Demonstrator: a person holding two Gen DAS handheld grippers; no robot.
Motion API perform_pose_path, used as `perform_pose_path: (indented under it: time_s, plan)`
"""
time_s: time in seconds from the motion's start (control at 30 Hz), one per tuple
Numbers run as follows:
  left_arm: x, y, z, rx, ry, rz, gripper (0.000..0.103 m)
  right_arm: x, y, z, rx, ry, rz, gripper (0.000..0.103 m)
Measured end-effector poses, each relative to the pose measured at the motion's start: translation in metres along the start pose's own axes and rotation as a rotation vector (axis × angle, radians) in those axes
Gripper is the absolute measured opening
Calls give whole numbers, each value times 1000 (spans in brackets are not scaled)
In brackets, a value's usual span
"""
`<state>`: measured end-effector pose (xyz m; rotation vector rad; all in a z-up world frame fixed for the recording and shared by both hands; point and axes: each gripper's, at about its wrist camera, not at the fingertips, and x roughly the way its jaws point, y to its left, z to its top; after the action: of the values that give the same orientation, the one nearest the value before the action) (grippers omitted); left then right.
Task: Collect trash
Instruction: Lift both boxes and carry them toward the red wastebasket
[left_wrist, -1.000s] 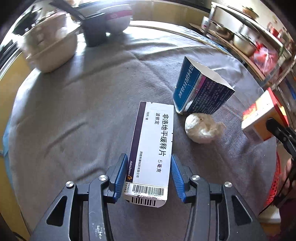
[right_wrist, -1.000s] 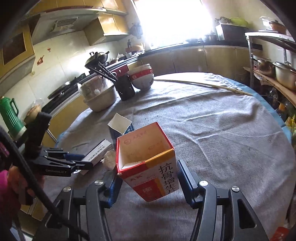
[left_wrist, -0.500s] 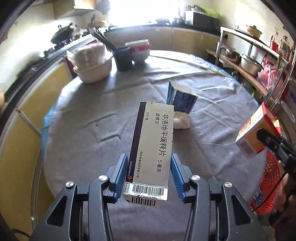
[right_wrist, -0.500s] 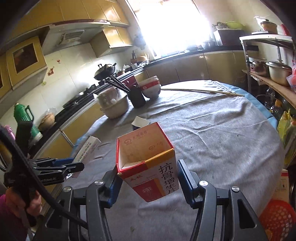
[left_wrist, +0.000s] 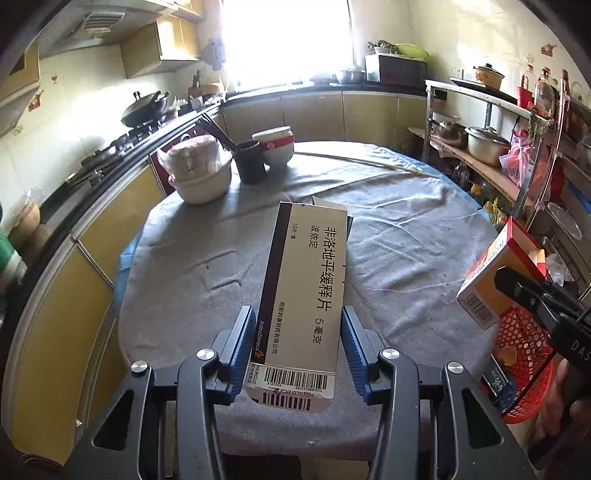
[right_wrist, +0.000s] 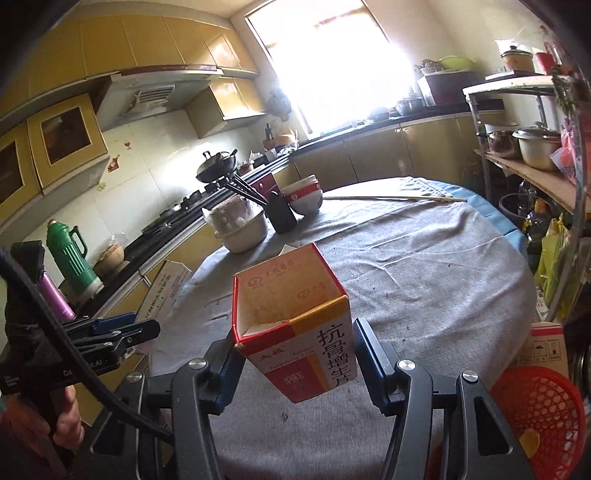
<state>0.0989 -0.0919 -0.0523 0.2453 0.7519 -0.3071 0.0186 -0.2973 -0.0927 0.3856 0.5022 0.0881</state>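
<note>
The left gripper (left_wrist: 297, 341) is closed about a third of the way, its blue pads pressing the two long sides of a flat white medicine box (left_wrist: 304, 295) near its barcode end, so most of the box sticks out forward over the grey tablecloth (left_wrist: 406, 258). The right gripper (right_wrist: 295, 360) stands a little wider and clamps a red and orange carton (right_wrist: 295, 325) by its lower half, the open mouth facing up and away. Both boxes are lifted clear of the table, on the side nearest the red basket (right_wrist: 543, 410), which sits on the floor just beyond the table edge with a few scraps already in it. In the left view the carton (left_wrist: 498, 273) hangs right above that basket (left_wrist: 524, 373).

Both boxes look like thin, empty card: very light, stiff along their folds but easy to crush across the broad faces. The grip on the narrow edges suits them, since the panels there brace each other; squeezing harder would likely buckle them. The open carton is the weaker one, as its mouth has no flap to hold its shape, so low down near the closed end is the sounder place. The glossy white box may slip if tilted steeply
</note>
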Motion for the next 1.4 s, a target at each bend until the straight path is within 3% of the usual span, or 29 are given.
perform_pose_path:
  time_s: [0.8, 1.4]
  plan:
    - [-54, -18, -18, 46, -104, 39, 49, -54, 15, -6, -19, -80, 20, 59]
    - [-73, -8, -23, 34, -156, 63, 49, -55, 30, -6, -49, -80, 34, 59]
